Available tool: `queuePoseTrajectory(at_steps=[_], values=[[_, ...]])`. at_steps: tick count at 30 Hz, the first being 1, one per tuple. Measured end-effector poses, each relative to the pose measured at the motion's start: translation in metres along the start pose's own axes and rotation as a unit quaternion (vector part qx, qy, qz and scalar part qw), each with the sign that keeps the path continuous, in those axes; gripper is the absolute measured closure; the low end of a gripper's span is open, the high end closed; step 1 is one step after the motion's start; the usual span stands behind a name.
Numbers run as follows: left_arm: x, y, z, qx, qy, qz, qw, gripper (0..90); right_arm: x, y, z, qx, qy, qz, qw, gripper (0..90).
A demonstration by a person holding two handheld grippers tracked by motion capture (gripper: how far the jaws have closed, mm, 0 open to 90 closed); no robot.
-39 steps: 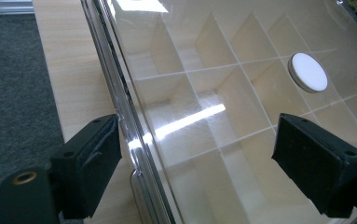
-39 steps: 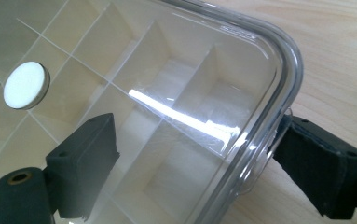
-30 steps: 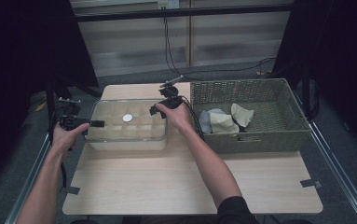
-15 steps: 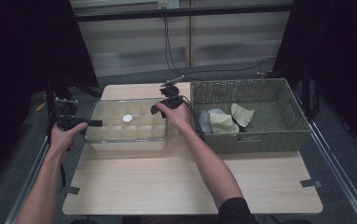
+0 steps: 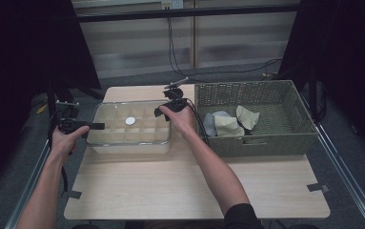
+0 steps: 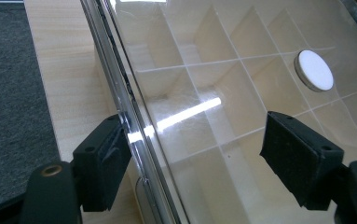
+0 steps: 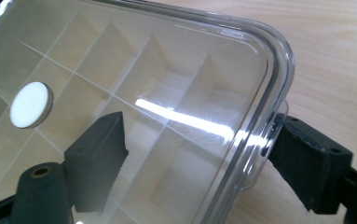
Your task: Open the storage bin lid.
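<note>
**Q:** Now, how should this step be carried out well?

**A:** Both tools straddle the clear plastic compartment box with its transparent lid point(image 5: 128, 128), which sits on the pale wooden bench point(image 5: 194, 186) just left of the green woven basket holding folded cloths point(image 5: 251, 114). The left gripper point(image 6: 199, 154) has its jaws open across the box's left edge, one pad against the lid rim. The right gripper point(image 7: 199, 154) is likewise spread over the right rim, not yet clamped. Both should close evenly on the lid rim and lift level, so that the lid comes off without tilting; the round white disc point(image 6: 313, 70) at the lid's centre serves as a check on alignment.

**Q:** What differs from the earlier frame?

**A:** The left gripper, formerly beside the box, has advanced onto its edge; box and right hand are unchanged.
</note>
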State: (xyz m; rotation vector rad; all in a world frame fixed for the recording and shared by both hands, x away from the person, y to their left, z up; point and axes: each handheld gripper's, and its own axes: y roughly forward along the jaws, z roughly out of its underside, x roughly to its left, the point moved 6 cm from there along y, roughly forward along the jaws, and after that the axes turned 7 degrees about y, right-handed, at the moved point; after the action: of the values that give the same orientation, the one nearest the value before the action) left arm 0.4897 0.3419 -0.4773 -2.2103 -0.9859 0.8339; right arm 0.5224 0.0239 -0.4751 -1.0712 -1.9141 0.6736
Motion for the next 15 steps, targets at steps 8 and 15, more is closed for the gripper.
queuePoseTrajectory(at_steps=[8,15], values=[[0.001,-0.007,0.001,-0.013,0.007,-0.001,0.9999,29.6,0.001,-0.009,-0.003,-0.012,0.003,-0.016,0.9998,29.8],[0.004,-0.010,0.001,-0.031,0.000,0.004,0.9995,33.9,-0.004,-0.014,-0.004,-0.024,0.027,-0.047,0.9982,39.9]])
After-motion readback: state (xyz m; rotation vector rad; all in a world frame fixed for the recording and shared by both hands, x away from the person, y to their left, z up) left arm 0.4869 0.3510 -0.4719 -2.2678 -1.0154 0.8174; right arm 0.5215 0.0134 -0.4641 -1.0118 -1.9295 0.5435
